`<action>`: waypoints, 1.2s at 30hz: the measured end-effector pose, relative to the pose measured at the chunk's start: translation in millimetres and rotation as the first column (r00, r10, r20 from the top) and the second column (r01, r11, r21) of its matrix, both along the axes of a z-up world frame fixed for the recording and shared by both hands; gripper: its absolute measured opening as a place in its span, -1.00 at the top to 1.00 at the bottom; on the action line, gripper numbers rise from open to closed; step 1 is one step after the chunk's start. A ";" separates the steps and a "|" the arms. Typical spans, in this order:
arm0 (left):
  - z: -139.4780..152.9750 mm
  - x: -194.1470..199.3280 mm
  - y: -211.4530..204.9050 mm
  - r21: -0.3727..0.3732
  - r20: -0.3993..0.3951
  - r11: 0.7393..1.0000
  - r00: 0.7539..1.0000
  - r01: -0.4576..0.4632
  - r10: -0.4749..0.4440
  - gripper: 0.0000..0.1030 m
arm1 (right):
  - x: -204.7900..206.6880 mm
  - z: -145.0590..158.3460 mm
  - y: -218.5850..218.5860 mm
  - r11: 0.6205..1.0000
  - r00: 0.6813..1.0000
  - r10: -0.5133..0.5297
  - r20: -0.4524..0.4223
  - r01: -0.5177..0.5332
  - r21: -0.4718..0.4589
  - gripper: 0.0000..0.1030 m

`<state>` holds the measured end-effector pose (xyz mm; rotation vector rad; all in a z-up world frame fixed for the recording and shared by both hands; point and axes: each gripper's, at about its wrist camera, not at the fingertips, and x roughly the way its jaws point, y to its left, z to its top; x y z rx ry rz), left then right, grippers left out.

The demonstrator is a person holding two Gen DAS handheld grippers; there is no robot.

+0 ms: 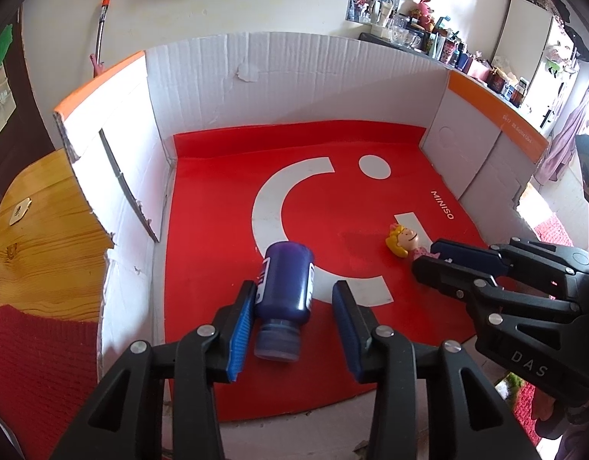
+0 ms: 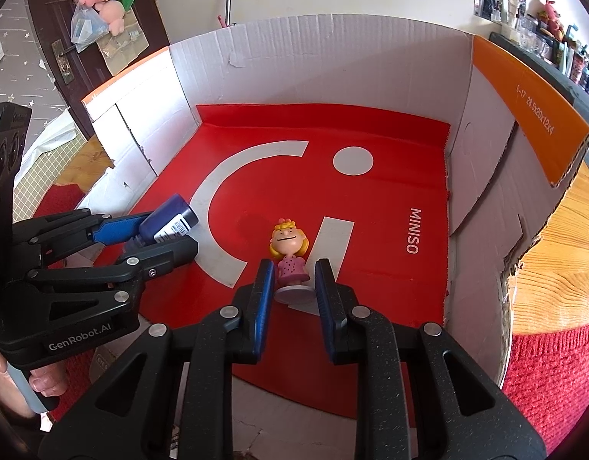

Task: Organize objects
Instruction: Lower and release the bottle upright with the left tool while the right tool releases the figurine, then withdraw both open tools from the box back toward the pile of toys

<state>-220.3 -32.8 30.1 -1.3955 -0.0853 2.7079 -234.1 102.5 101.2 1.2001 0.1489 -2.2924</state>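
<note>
A dark blue bottle [image 1: 284, 291] lies on its side on the red bag lining the box floor [image 1: 217, 199], cap toward me. My left gripper [image 1: 294, 303] is open with its pads either side of the bottle; the left pad [image 1: 242, 326] is close to it. A small figurine with yellow hair and a pink dress [image 2: 288, 257] lies on the red liner. My right gripper [image 2: 292, 287] is open around the figurine's base, with gaps on both sides. The bottle also shows in the right wrist view [image 2: 168, 222], and the figurine shows in the left wrist view [image 1: 403, 239].
The white cardboard box has tall walls [image 1: 256, 88] with orange-edged flaps [image 2: 532, 107] on the left and right. It stands on a wooden table [image 1: 37, 230] with a red cloth [image 2: 555, 375]. A shelf of cups and toys [image 1: 428, 34] lies beyond.
</note>
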 end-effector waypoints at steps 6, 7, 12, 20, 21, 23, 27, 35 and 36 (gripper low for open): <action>2.7 4.3 1.2 0.000 -0.011 1.000 1.000 0.003 -0.003 0.15 | 3.6 1.6 1.4 1.000 1.000 0.003 0.000 -0.003 -0.009 0.55; 3.4 5.5 1.9 -0.002 -0.014 1.000 1.000 0.004 -0.004 0.13 | 4.3 2.0 1.5 1.000 1.000 0.003 -0.001 -0.003 -0.010 0.54; 10.4 12.8 5.3 -0.022 -0.044 1.000 0.999 0.002 -0.003 0.06 | 9.0 4.1 2.2 1.000 1.000 0.004 -0.007 -0.004 -0.009 0.53; 15.9 23.1 7.6 -0.034 -0.069 0.999 0.998 -0.002 0.000 0.00 | 18.5 9.3 1.6 1.000 0.999 0.012 -0.030 -0.012 -0.007 -0.12; 16.6 24.1 7.0 -0.034 -0.070 0.999 0.998 -0.004 0.001 -0.01 | 20.8 11.0 0.5 1.000 0.999 0.013 -0.042 -0.013 -0.003 -0.13; 18.1 26.7 5.8 -0.034 -0.075 0.999 0.997 -0.008 0.005 -0.02 | 23.6 12.8 -0.3 1.000 0.999 0.018 -0.047 -0.019 -0.005 -0.13; 20.1 31.1 3.8 -0.033 -0.083 0.999 0.996 -0.015 0.012 -0.10 | 25.6 13.8 -0.3 1.000 0.998 0.018 -0.052 -0.018 -0.008 -0.13; 24.2 39.8 2.8 -0.039 -0.106 0.999 0.994 -0.026 0.022 -0.28 | 35.6 20.8 1.3 1.000 0.997 0.019 -0.080 -0.020 -0.015 -0.28; 24.7 40.9 2.6 -0.038 -0.107 0.999 0.994 -0.026 0.022 -0.29 | 37.3 21.6 1.3 1.000 0.996 0.019 -0.083 -0.021 -0.015 -0.29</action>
